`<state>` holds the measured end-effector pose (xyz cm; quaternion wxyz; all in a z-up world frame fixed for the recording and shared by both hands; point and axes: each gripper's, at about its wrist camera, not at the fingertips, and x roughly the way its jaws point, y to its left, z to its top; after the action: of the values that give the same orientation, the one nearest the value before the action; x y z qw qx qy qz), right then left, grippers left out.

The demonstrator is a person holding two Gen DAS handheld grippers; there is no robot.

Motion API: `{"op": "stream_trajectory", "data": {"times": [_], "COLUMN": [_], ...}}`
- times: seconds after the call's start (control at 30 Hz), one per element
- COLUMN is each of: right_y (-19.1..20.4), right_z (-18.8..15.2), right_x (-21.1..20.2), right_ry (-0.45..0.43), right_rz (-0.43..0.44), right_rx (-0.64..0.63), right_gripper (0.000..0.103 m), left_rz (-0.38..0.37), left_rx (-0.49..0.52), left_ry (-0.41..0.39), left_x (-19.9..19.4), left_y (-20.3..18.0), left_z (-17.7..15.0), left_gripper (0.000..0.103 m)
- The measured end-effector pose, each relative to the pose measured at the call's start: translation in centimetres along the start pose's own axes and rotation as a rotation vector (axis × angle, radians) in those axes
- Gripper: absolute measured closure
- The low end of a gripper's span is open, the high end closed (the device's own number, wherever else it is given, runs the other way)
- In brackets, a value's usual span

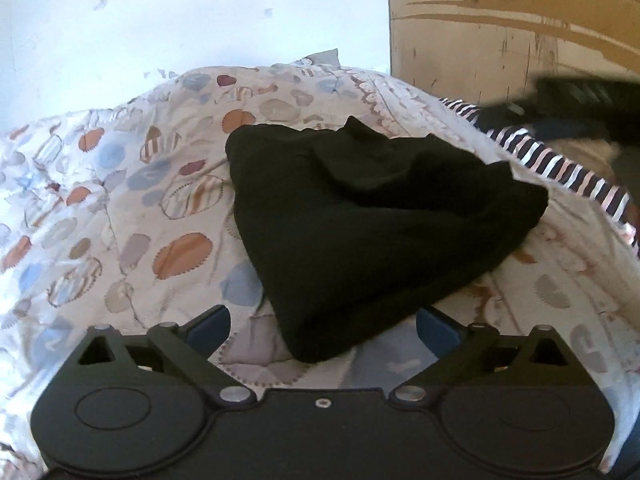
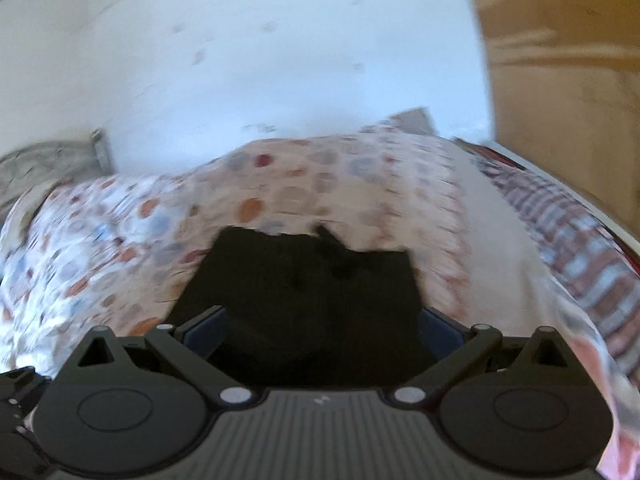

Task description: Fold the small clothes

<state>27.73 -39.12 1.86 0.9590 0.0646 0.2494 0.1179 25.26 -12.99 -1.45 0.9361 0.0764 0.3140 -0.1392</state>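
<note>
A black garment (image 1: 360, 208) lies folded in a rough triangle on a patterned bedspread (image 1: 120, 200). My left gripper (image 1: 323, 327) is open wide, and the garment's near corner lies between its blue pads (image 1: 210, 326) without being pressed. In the left wrist view my right gripper (image 1: 560, 112) shows as a dark blur at the upper right, off the garment. The right wrist view is blurred. There the right gripper (image 2: 322, 332) stands open, its jaws wide, above the black garment (image 2: 304, 292), which lies flat on the bedspread (image 2: 320, 184).
A striped cloth (image 1: 560, 168) lies along the bed's right side, also seen as striped cloth (image 2: 580, 240) in the right wrist view. A brown board or cardboard panel (image 1: 500, 20) stands behind it. A pale wall (image 1: 160, 20) backs the bed.
</note>
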Motion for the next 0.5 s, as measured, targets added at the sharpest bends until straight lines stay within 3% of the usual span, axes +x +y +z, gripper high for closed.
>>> {"op": "stream_trajectory", "data": {"times": [0.2, 0.33, 0.4, 0.47, 0.5], "right_y": [5.8, 6.8, 6.3, 5.1, 4.2], "right_z": [0.8, -0.1, -0.4, -0.4, -0.3], "right_x": [6.0, 7.8, 7.5, 6.7, 6.1], "right_ry": [0.13, 0.185, 0.18, 0.16, 0.145], "right_rz": [-0.019, -0.03, -0.043, -0.037, -0.035], "right_rx": [-0.191, -0.269, -0.28, -0.234, -0.202], "right_gripper": [0.0, 0.001, 0.014, 0.019, 0.028], "left_rz": [0.002, 0.009, 0.011, 0.015, 0.017], "left_rx": [0.016, 0.021, 0.022, 0.023, 0.025], "left_ry": [-0.003, -0.004, -0.009, -0.016, -0.017], "left_x": [0.4, 0.4, 0.3, 0.3, 0.3], "left_y": [-0.4, -0.5, -0.5, -0.4, -0.5], "left_z": [0.2, 0.1, 0.1, 0.1, 0.0], "left_gripper": [0.004, 0.004, 0.003, 0.002, 0.002]}}
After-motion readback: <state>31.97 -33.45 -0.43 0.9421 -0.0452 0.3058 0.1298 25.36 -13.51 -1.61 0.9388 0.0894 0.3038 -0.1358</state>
